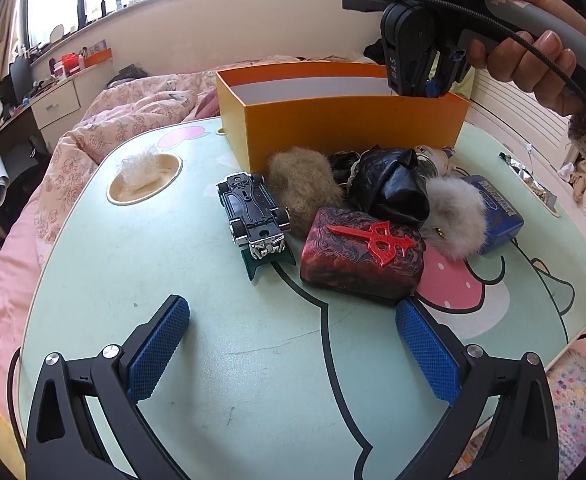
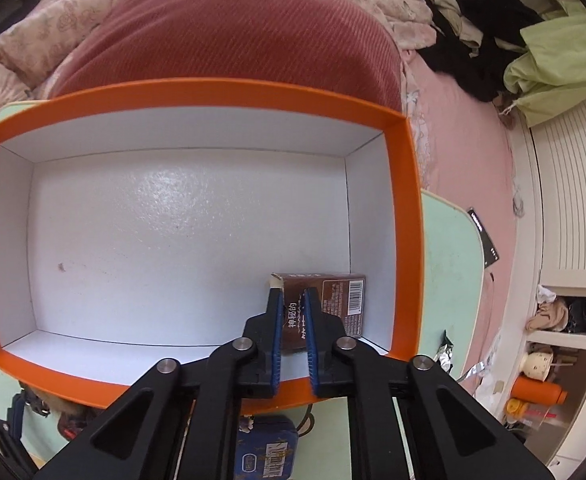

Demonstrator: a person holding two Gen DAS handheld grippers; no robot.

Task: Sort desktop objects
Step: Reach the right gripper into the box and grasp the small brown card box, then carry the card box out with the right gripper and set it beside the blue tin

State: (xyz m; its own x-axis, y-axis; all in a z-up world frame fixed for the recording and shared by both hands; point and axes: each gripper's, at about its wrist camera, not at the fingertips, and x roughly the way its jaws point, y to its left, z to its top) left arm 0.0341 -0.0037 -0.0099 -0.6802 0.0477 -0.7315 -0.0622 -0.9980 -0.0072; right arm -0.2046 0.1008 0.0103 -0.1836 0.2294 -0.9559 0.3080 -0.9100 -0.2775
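An orange box with a white inside stands at the back of the green table. My right gripper hangs over the box, shut on a small brown carton low in its right front corner. It also shows in the left wrist view above the box rim. My left gripper is open and empty above the table front. Ahead lie an upturned toy car, a red marbled block, a brown fur ball, a black bag, a grey fur ball and a blue tin.
A white fluff tuft sits in the table's round cup recess at the left. A foil wrapper lies at the right edge. Pink bedding surrounds the table. A red cushion lies behind the box.
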